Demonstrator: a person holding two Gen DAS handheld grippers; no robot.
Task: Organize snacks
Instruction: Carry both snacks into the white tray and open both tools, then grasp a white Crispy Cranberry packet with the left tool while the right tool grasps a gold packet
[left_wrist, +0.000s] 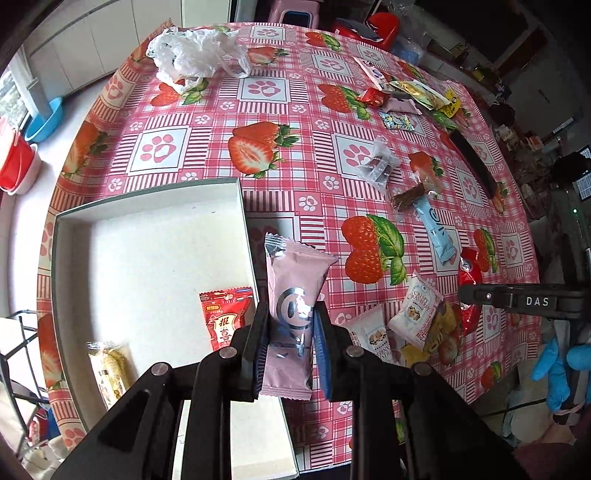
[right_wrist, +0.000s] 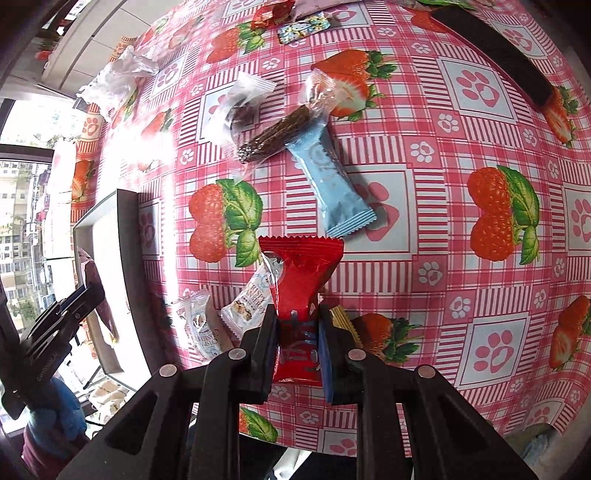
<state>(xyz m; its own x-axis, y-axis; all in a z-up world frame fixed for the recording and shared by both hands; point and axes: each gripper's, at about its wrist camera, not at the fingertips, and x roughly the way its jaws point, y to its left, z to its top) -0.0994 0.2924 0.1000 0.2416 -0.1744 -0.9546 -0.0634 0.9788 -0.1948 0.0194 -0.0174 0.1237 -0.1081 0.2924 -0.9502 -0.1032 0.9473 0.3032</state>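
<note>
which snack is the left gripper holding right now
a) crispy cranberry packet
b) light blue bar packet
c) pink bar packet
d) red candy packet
c: in the left wrist view the left gripper is clamped on the pink bar packet, just beside the white box; the red candy packet is in the right gripper.

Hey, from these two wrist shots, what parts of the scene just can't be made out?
- Left wrist view: the lower middle of the pink snack bar is covered by the left gripper fingers.
- Left wrist view: the near end of the white box is hidden behind the gripper body.
- Right wrist view: window glare washes out the tablecloth beside the box.
</note>
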